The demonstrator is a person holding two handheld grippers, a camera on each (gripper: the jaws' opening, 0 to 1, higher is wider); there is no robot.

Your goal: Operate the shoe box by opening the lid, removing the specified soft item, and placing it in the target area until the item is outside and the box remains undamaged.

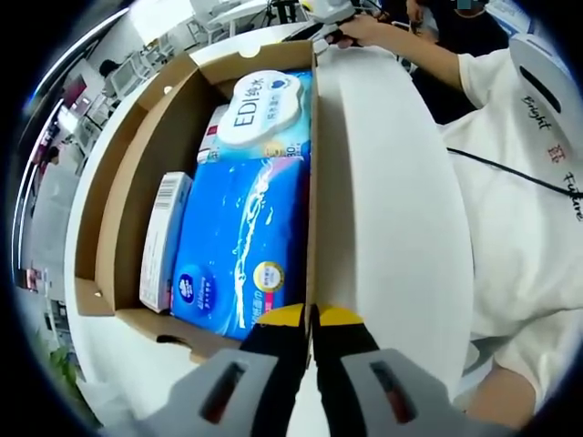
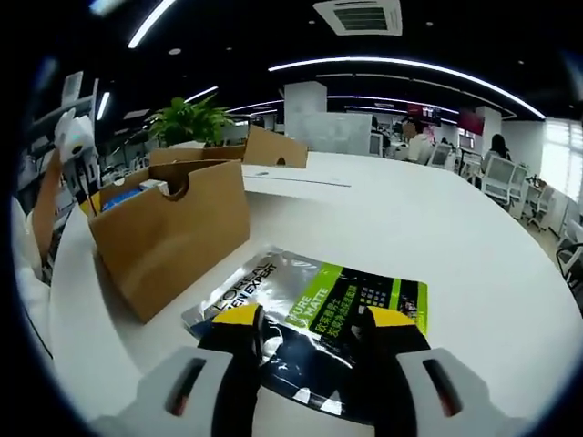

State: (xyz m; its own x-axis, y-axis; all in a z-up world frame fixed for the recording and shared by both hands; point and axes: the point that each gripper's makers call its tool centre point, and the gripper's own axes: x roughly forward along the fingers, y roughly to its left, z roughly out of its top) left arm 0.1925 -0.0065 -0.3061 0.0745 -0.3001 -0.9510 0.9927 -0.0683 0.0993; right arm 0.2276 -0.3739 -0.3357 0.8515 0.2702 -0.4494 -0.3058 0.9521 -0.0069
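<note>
Your shoe box (image 1: 137, 182) stands open on the white worktop (image 2: 437, 228), its lid (image 1: 383, 209) swung up on edge along the box's right side in the left gripper view. Inside lie a blue soft pack (image 1: 241, 241), a wipes pack with a white "EDI" label (image 1: 264, 109) beyond it, and a narrow white carton (image 1: 164, 238) against the left wall.

Your left tongs (image 1: 310, 319) are pinched together on the near edge of the lid, the 2 yellow-tipped jaws closed with only the cardboard between them. A hand (image 1: 364, 32) rests at the lid's far end.

In the right gripper view, a flat sachet (image 2: 319, 319), dark with a green panel, lies on the worktop just beside the brown box (image 2: 173, 237), outside it. Your right tongs (image 2: 319, 328) are spread wide over this sachet, 1 jaw at each side; you cannot tell whether the tips touch it. A potted plant (image 2: 187, 120) stands behind the box.
</note>
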